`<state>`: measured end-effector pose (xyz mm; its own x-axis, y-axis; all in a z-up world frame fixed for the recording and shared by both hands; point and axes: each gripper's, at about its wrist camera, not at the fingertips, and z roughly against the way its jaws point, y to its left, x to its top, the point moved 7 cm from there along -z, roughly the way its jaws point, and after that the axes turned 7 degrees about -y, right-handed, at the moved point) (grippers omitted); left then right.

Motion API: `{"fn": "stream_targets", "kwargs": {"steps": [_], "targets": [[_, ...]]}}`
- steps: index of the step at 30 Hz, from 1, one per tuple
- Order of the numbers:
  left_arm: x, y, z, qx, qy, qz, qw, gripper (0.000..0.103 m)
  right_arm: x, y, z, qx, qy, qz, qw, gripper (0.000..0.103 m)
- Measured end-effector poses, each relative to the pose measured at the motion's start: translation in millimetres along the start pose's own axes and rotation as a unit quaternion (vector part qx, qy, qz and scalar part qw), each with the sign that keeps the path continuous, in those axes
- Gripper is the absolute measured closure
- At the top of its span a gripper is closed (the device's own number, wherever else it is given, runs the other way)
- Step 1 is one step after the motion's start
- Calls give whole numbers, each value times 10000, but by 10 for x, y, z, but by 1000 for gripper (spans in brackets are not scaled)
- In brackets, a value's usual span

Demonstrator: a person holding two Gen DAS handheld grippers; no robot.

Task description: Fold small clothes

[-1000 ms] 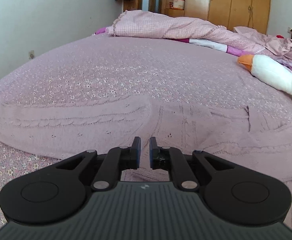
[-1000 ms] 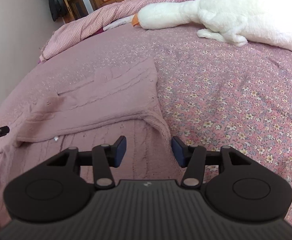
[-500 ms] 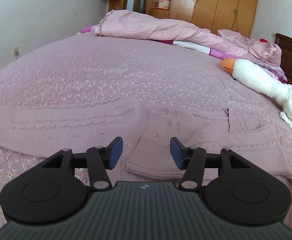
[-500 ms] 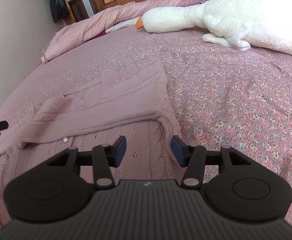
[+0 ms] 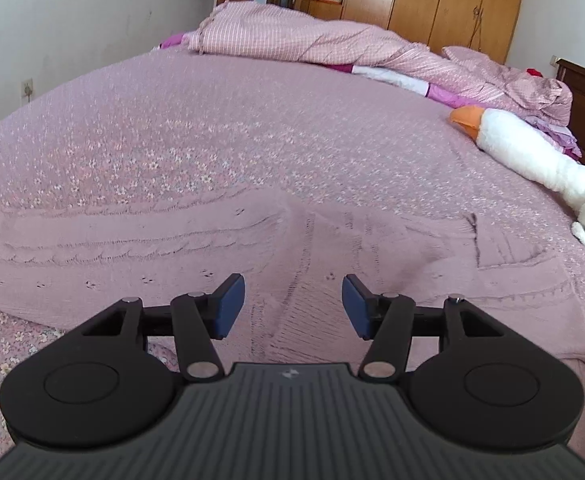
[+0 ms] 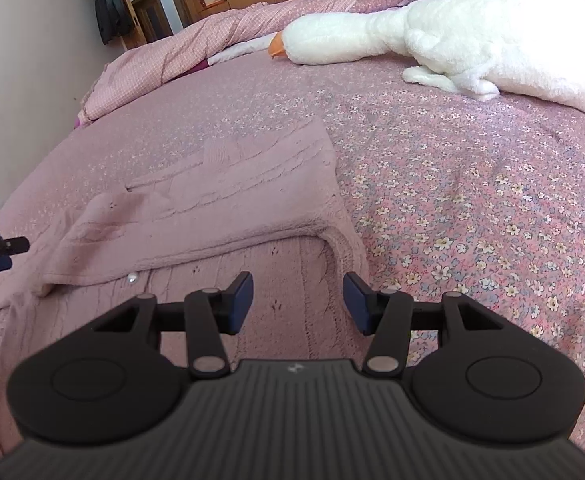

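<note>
With both the left gripper (image 5: 293, 305) and the right gripper (image 6: 297, 303) spread apart and empty, I should pinch the pink knitted cardigan (image 6: 252, 196) hem evenly for a straight fold.

A white plush goose (image 6: 472, 44) lies on the floral bedspread (image 6: 472, 208) near a rumpled checked quilt (image 5: 292, 40).

left gripper (image 5: 293, 306) and right gripper (image 6: 297, 304) both hover low with their blue-padded jaws spread wide, holding nothing.
</note>
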<state>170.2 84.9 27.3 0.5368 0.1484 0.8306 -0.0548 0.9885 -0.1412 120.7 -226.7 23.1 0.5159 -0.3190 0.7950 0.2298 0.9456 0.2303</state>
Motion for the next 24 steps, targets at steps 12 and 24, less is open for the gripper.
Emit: {"fn": "stream_targets", "kwargs": {"steps": [12, 24], "targets": [[-121, 283, -331, -101, 396, 610, 9973, 41, -1, 35, -78, 5, 53, 29, 10000, 49], [-250, -19, -600, -497, 649, 216, 9964, 54, 456, -75, -530, 69, -218, 275, 9994, 49]]}}
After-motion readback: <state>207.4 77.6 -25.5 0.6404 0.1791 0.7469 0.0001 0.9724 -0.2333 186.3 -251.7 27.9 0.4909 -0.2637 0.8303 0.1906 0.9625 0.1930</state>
